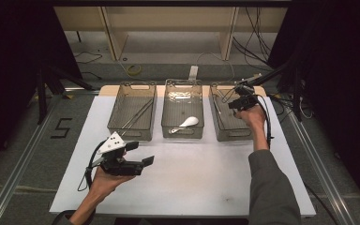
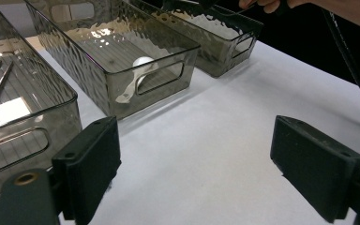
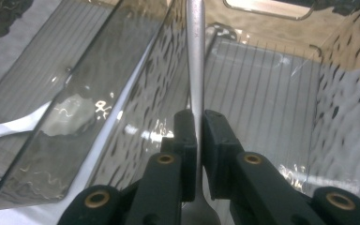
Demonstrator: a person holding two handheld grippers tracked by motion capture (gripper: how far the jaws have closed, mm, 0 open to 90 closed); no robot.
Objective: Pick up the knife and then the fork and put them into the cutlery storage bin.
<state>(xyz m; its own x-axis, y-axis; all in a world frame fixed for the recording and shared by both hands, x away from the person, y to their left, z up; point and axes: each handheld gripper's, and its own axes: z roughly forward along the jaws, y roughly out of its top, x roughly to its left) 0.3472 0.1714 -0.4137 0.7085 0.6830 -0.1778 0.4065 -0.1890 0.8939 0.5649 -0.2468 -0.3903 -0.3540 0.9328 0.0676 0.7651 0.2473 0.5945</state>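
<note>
At the left, the left gripper (image 1: 143,161) hovers over the white table (image 1: 192,178), jaws wide and empty. The middle bin (image 1: 183,131) holds a white spoon (image 1: 187,123). At the right, the right gripper (image 3: 199,140) pinches a metal utensil handle (image 3: 196,56) above the right bin (image 3: 262,93); with so thin a grip, the handle may swivel or slip and strike the bin wall.

The white table (image 1: 183,187) is seen from above and behind the person in the high view, looking forward and down, with three bins in a row at its far half. The left gripper view is taken low over the tabletop, looking obliquely toward the middle bin (image 2: 122,70). The right gripper view is taken very close, inside the right bin (image 3: 281,93). The middle bin's white spoon (image 3: 18,124) is shared by all three views.
</note>
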